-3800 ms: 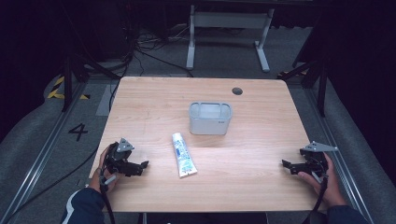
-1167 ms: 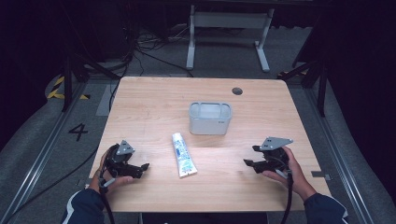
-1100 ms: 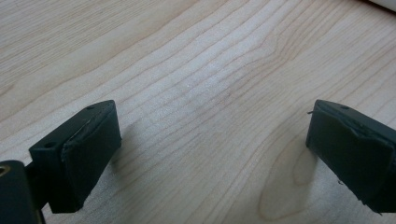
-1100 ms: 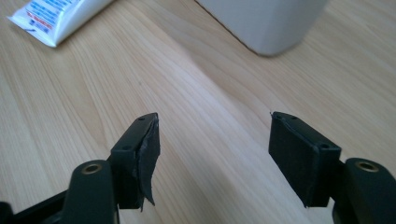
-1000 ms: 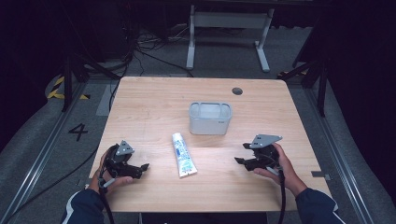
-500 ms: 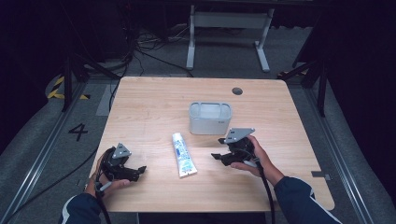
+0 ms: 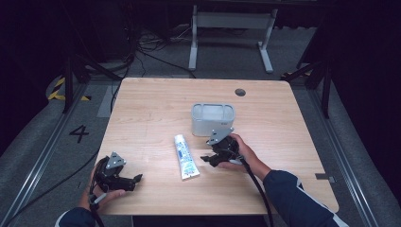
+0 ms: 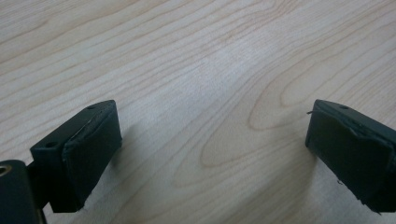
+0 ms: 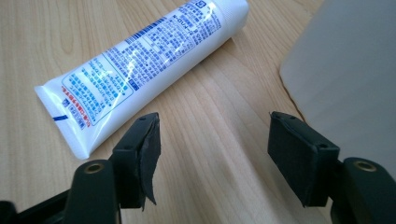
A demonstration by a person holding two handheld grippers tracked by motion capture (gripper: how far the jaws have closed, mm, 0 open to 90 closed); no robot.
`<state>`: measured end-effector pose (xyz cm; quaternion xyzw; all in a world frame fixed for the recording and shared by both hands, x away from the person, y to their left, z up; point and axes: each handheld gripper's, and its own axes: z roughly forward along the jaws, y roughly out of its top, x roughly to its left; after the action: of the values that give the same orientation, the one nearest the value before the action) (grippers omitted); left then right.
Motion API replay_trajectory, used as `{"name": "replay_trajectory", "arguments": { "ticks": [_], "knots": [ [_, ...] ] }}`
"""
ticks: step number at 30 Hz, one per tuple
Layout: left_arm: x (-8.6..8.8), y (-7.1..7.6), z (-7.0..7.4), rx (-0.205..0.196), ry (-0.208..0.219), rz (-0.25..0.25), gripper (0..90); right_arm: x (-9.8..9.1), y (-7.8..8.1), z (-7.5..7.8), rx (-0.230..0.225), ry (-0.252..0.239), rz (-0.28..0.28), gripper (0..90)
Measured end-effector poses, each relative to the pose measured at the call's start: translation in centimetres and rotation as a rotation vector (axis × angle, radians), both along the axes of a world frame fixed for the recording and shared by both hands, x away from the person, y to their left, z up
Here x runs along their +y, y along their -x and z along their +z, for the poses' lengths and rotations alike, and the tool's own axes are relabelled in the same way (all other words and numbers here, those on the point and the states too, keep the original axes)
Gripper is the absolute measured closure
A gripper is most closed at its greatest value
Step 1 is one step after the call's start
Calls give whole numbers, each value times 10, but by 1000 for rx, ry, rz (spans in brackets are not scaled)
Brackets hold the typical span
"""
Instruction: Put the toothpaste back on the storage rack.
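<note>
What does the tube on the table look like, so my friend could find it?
Look at the wooden table, then the grey bin in its middle. Just in front and left of the bin lies the white tube, flat on the wood, with blue print on it, by the right gripper.

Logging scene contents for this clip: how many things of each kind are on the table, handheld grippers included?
Tubes: 1, the white tube lying flat.
Containers: 1, the grey container standing behind it.
Grippers: 2, the left gripper near the table's front left, jaws open, and the right gripper beside the tube, jaws open.
Total: 4.
</note>
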<state>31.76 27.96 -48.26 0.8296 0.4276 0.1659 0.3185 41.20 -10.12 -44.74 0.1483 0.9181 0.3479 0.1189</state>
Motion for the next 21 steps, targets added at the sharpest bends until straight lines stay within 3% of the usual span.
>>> {"name": "replay_trajectory", "arguments": {
  "ticks": [15, 21],
  "knots": [
    [7, 12, -1, -4, 11, 27, 45, 26, 0, -14, 9, 55, 53, 281],
    [7, 12, -1, -6, 9, 27, 45, 33, 4, -11, 6, 36, 77, 280]
  ]
}}
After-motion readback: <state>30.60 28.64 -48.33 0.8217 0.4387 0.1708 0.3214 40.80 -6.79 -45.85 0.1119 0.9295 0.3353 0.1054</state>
